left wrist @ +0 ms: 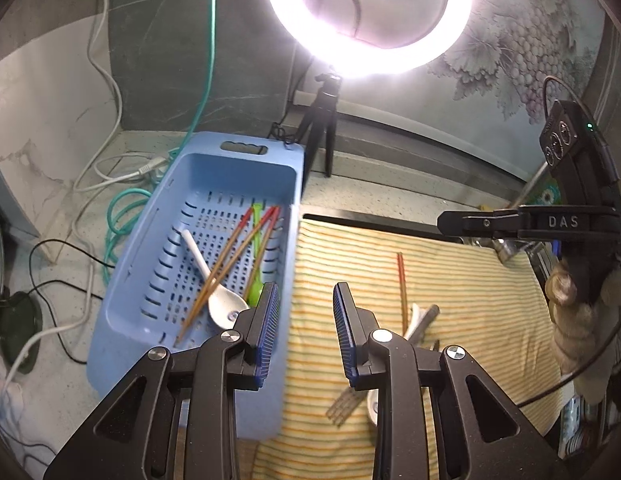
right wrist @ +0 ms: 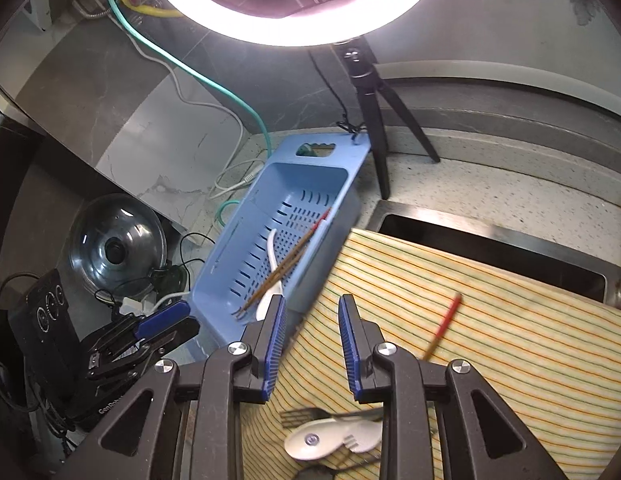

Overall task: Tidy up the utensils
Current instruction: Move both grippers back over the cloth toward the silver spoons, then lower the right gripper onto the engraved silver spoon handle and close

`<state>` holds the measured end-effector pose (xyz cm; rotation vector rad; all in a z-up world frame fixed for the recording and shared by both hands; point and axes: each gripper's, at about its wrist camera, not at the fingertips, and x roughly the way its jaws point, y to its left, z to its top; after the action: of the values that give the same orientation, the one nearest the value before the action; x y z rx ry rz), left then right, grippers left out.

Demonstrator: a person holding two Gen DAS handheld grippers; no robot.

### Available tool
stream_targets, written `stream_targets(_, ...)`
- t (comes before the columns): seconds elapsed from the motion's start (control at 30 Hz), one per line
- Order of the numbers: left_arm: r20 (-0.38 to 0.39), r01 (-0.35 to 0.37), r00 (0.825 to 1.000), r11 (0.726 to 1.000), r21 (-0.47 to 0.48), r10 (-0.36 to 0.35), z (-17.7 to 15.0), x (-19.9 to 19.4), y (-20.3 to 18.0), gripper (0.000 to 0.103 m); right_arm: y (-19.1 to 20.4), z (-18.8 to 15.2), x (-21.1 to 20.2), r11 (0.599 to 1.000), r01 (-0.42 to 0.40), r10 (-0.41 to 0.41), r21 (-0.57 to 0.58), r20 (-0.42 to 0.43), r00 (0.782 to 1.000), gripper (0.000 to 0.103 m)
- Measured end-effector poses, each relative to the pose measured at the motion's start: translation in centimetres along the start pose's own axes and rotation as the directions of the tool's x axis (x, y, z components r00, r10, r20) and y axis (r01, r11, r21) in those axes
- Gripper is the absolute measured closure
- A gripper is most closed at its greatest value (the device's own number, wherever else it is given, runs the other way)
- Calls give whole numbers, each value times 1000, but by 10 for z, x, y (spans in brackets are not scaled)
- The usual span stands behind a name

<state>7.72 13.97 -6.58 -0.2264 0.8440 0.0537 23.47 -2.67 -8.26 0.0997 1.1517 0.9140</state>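
Observation:
A blue slotted basket stands left of a striped cloth. In it lie a white spoon, red-tipped chopsticks and a green utensil. On the cloth lie one red-tipped chopstick, a white spoon and forks. My left gripper is open and empty over the basket's right rim. My right gripper is open and empty above the cloth; it also shows at the right in the left wrist view.
A lit ring light on a black tripod stands behind the basket. Cables lie on the counter to the left. A glass pot lid leans at the left. A sink edge runs behind the cloth.

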Motion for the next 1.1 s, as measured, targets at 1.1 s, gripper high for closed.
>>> stream_targets(1.1, -265, 117, 962, 974, 195, -63, -129, 30, -85, 67, -77, -131, 55, 955, -41, 130, 292, -291, 948, 79)
